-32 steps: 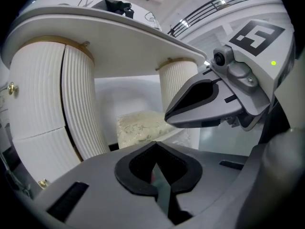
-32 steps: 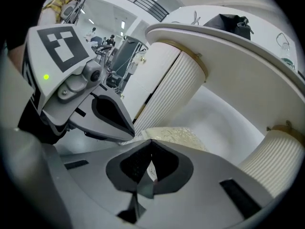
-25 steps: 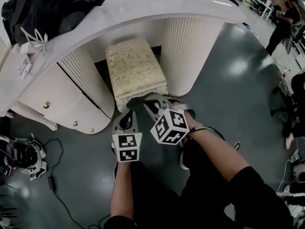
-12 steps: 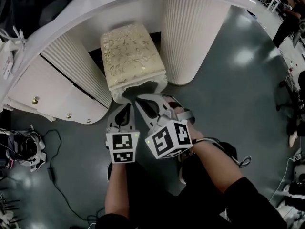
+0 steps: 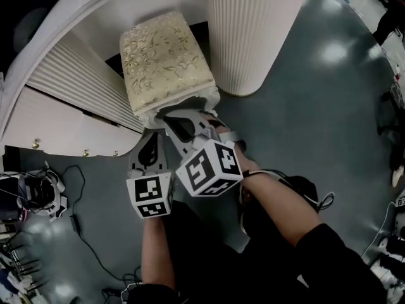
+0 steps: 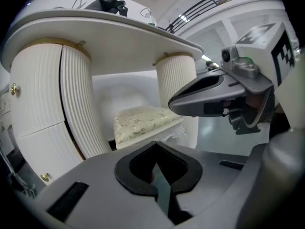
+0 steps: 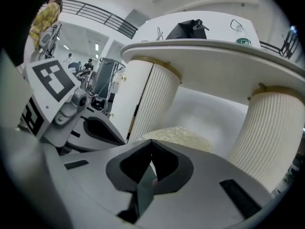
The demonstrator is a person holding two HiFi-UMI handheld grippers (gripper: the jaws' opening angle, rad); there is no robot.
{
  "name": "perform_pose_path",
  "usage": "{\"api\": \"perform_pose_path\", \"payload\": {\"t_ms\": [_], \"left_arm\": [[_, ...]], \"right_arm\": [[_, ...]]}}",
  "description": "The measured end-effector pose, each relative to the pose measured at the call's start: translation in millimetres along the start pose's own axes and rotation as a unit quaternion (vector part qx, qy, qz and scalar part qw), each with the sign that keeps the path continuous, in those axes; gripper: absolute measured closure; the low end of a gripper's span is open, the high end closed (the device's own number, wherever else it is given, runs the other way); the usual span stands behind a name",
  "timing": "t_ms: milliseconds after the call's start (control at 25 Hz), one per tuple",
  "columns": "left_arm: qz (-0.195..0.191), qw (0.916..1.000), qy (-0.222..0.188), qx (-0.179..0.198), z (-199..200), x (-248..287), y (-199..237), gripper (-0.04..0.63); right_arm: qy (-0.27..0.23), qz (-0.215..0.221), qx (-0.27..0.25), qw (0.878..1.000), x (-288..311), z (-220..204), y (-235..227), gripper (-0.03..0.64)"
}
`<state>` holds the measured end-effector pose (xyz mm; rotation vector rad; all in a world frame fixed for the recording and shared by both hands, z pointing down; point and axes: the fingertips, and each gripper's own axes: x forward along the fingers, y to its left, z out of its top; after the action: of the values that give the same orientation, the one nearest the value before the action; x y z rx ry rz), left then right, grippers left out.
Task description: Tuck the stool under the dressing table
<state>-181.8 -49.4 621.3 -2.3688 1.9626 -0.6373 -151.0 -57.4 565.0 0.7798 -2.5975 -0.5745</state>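
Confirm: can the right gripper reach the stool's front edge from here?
Probably yes. The right gripper, jaws shut, has its tip at the front edge of the stool in the head view, nothing between them. The left gripper sits beside it, off that path. Contact I cannot confirm.

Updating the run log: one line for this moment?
stool: partly under dressing table | left gripper: jaws shut, empty | right gripper: jaws shut, at stool front
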Motion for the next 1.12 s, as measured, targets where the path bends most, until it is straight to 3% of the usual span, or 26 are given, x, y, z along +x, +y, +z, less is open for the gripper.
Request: {"api": "perform_pose_path", "payload": {"t_ms": [200, 320, 440, 760, 920, 1120], "left_arm": [[0.001, 0.9987, 0.047, -0.020, -4, -5, -6, 0.589], [0.006, 0.9977, 0.066, -0.018, 18, -28, -11, 0.590], [0.018, 0.9983, 0.051, -0.021, 63, -49, -8, 0.591], [0.014, 0.9941, 0.030, -0.103, 182, -103, -41, 0.591], [-0.001, 0.9940, 0.053, -0.096, 231, -122, -37, 0.589], [-0.014, 0.9934, 0.082, -0.080, 288, -157, -36, 0.589]], "right_arm": [[0.006, 0.007, 0.028, 1.000, 9, -29, -8, 0.611], [0.032, 0.008, 0.025, 0.999, -20, -26, -15, 0.611], [0.045, 0.013, 0.053, 0.998, -45, 5, -35, 0.611], [0.069, 0.027, 0.142, 0.987, -131, 84, -73, 0.611], [0.094, 0.052, 0.158, 0.982, -159, 123, -83, 0.611], [0.113, 0.054, 0.179, 0.976, -197, 173, -116, 0.611]]}}
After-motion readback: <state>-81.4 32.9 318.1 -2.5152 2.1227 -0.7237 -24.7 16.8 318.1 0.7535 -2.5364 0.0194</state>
